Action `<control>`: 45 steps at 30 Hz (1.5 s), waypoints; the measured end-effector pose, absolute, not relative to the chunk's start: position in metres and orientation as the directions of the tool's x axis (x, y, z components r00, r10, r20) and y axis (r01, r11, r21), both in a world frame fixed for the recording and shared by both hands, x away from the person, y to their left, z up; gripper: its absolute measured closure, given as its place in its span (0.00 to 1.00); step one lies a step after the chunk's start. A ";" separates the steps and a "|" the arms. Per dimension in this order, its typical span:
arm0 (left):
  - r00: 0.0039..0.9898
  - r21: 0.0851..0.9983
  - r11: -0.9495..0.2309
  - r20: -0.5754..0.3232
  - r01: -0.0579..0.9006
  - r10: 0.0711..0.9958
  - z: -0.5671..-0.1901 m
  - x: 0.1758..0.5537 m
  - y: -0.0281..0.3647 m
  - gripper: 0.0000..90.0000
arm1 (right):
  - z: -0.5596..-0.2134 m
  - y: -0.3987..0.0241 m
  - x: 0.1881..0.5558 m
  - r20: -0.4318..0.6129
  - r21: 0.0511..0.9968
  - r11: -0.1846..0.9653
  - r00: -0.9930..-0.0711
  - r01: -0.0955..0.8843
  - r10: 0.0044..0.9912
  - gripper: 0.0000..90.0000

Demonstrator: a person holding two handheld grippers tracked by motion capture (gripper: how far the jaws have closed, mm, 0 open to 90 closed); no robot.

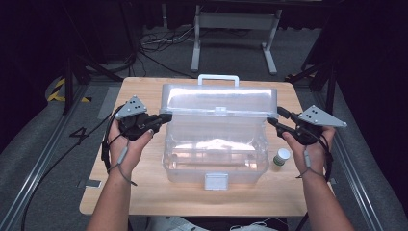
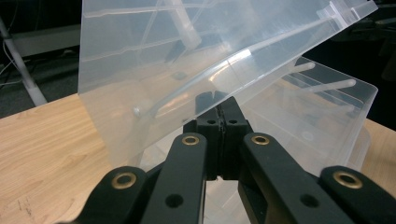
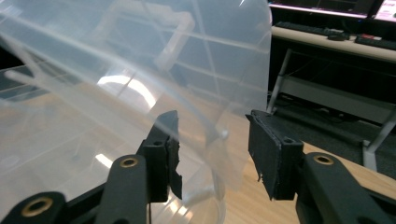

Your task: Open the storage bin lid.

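Dark floor rings our wooden desk (image 1: 144,192), where mid-desk we raise the clear box's (image 1: 214,159) lid (image 1: 219,102), left tongs (image 1: 161,118) clenched at its left edge, right tongs (image 1: 273,121) released around its right edge, probably to tip it fully back next.

Both forearms reach in from below, well apart, one at each side. The left gripper (image 1: 161,118) points inward to the right, its jaws pressed together. The right gripper (image 1: 273,121) points inward to the left, jaws parted.
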State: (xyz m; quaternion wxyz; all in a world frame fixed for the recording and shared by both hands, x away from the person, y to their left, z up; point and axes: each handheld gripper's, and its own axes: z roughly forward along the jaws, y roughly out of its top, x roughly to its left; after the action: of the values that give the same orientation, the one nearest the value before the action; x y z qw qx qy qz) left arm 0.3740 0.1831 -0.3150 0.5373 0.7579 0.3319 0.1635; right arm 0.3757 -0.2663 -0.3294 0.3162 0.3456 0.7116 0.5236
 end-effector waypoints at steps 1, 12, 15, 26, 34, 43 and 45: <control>0.726 0.923 -0.202 -0.109 0.327 0.679 -0.315 0.374 0.183 1.00 | -0.329 -0.266 0.376 -0.088 0.964 0.213 -0.561 0.161 0.823 0.59; 0.728 0.923 -0.200 -0.113 0.329 0.677 -0.315 0.374 0.183 1.00 | -0.334 -0.258 0.388 -0.080 0.969 0.181 -0.484 0.165 0.872 0.62; 0.728 0.922 -0.200 -0.116 0.332 0.675 -0.315 0.373 0.184 1.00 | -0.333 -0.254 0.386 -0.093 0.967 0.198 -0.501 0.161 0.861 0.64; 0.730 0.924 -0.195 -0.118 0.330 0.674 -0.316 0.373 0.183 1.00 | -0.333 -0.247 0.384 -0.101 0.975 0.176 -0.438 0.135 0.893 0.69; 0.725 0.921 -0.198 -0.118 0.335 0.679 -0.317 0.373 0.184 0.98 | -0.335 -0.234 0.383 -0.120 0.982 0.160 -0.334 0.096 0.935 0.72; 0.722 0.915 -0.208 -0.119 0.347 0.681 -0.318 0.370 0.186 0.95 | -0.336 -0.228 0.382 -0.081 0.990 0.107 -0.248 0.093 0.965 0.84; 0.724 0.909 -0.225 -0.111 0.351 0.681 -0.319 0.369 0.186 0.94 | -0.336 -0.228 0.382 -0.066 0.991 0.092 -0.244 0.100 0.968 0.84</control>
State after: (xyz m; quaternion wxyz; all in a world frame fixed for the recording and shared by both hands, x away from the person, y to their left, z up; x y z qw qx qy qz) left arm 0.3694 0.1857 -0.3195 0.5237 0.7667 0.3364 0.1575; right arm 0.3817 -0.2285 -0.3363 0.4271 0.4423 0.6032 0.5081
